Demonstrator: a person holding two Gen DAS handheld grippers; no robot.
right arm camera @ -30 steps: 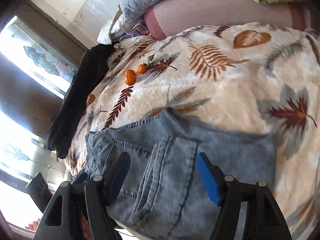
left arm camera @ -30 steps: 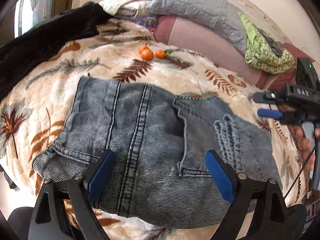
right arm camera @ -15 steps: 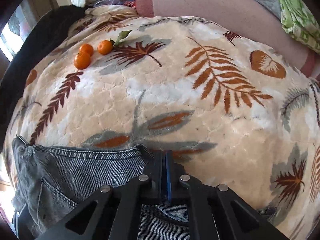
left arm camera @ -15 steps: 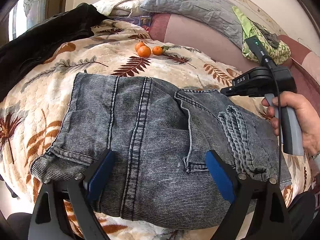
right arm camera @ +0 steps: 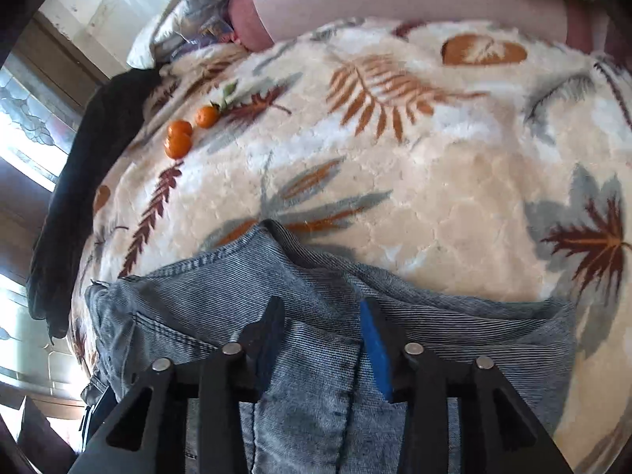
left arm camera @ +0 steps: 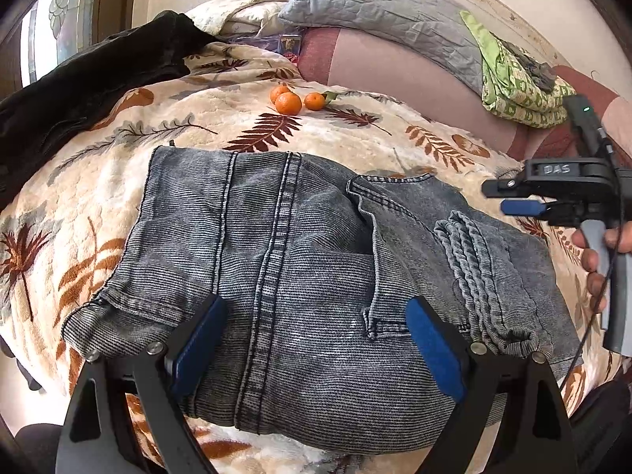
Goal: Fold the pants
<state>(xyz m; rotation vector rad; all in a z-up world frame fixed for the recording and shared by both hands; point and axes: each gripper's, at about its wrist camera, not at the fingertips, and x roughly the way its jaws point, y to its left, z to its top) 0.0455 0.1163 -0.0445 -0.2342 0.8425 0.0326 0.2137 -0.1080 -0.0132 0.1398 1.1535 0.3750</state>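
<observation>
Grey-blue jeans (left arm camera: 300, 276) lie folded into a flat stack on the leaf-print blanket (left arm camera: 355, 134), waistband and back pocket on top. My left gripper (left arm camera: 316, 304) hovers over the near half of the stack, open wide, its blue pads clear of the cloth. A hand holds my right gripper (left arm camera: 513, 197) at the right end of the jeans. In the right wrist view the right gripper (right arm camera: 322, 308) stands over the edge of the jeans (right arm camera: 221, 296), its jaws half apart and opening. Denim shows below the gap, but the pads do not press on it.
Three tangerines (left arm camera: 290, 100) lie on the blanket beyond the jeans. A black garment (left arm camera: 79, 79) is draped along the left side by the window. A grey pillow (left arm camera: 379, 12) and a green patterned cloth (left arm camera: 517, 83) rest against the pink bolster at the back.
The right gripper was shut half a second ago and its jaws now stand apart. It dropped back to the right end of the jeans. The left gripper stayed put, open.
</observation>
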